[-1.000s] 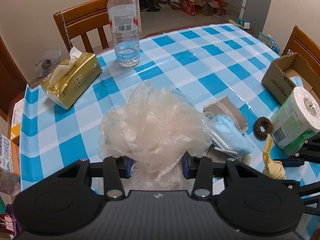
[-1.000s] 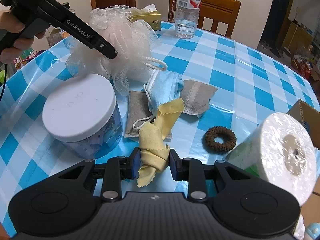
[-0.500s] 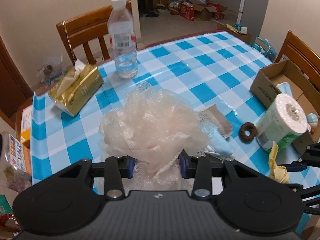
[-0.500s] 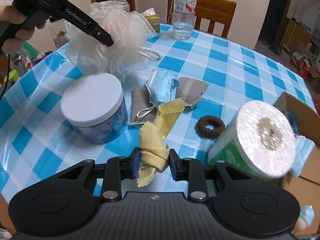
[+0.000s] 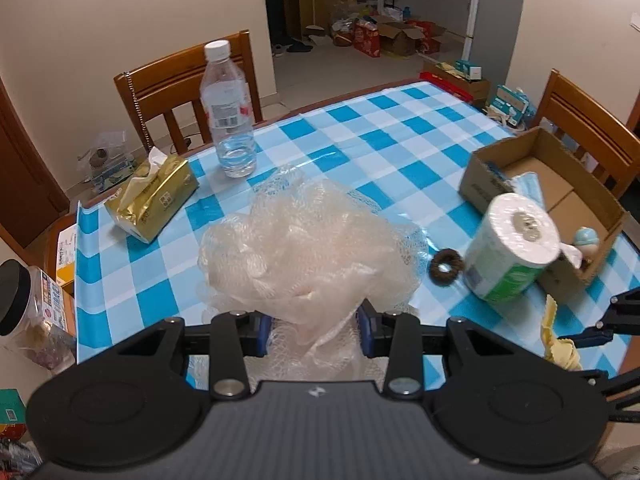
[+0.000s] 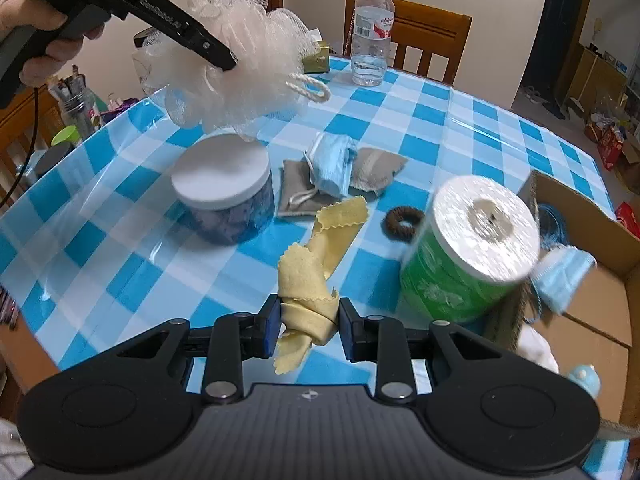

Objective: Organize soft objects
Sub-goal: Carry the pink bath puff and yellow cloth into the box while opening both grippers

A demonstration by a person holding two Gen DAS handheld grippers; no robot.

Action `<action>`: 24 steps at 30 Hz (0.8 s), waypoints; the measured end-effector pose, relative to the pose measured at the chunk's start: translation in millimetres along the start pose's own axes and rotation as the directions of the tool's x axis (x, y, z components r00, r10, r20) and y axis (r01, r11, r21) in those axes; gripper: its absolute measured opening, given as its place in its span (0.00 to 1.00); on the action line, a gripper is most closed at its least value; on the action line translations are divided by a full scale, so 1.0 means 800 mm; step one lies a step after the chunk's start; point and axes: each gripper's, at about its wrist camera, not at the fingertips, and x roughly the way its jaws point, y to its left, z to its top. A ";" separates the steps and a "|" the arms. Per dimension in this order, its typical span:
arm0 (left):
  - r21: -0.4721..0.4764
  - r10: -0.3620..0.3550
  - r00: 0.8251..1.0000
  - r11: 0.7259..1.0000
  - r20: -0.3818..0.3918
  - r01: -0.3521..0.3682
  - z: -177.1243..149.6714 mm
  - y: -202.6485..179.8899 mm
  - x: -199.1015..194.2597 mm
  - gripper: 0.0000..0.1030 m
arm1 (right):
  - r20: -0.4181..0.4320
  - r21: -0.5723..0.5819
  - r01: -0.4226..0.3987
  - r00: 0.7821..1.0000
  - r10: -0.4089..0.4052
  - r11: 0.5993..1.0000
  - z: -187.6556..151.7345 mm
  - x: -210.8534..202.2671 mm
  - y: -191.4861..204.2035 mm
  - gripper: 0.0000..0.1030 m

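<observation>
You are holding the pale peach mesh bath pouf in your left gripper, its blue pads pressing into the lower folds of the netting, and the pouf is hanging clear of the round table with the blue and white checked cloth, above the clear plastic jar with the white lid; your right gripper is clamping the crinkle-edged yellow cloth strip, which is bunched between the pads while its long free end is trailing forward over the cloth. The open brown cardboard box, which I am taking to be the place for the soft things, is sitting at the table edge on your right with a light blue face mask already draped over its near wall. Between you and it is standing the white toilet roll in green wrapping, just beside the box, and that is the main hazard: the dangling yellow tail or the pouf's white cord loop could be catching on it and tipping it over. The netting is springy and only pinched low, so it may be sliding out if you swing quickly. The two grippers are also working close together, and crossing them over the box could be knocking one load loose. A second blue face mask, two grey fabric pouches and a brown hair scrunchie are lying on the table, not yet sorted
</observation>
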 end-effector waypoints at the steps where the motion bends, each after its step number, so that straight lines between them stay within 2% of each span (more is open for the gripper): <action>1: 0.002 -0.004 1.000 1.000 0.000 0.004 -0.001 -0.004 -0.004 0.37 | -0.003 -0.002 0.000 1.000 0.000 1.000 -0.004 -0.005 -0.001 0.33; 12: 0.053 -0.076 0.997 0.996 -0.008 0.077 0.000 -0.076 -0.046 0.37 | -0.017 0.000 0.035 0.999 -0.035 0.999 -0.040 -0.059 -0.034 0.33; 24: 0.091 -0.128 0.991 0.988 0.026 0.126 0.032 -0.153 -0.060 0.37 | 0.031 0.018 0.136 0.990 -0.136 0.991 -0.052 -0.096 -0.119 0.34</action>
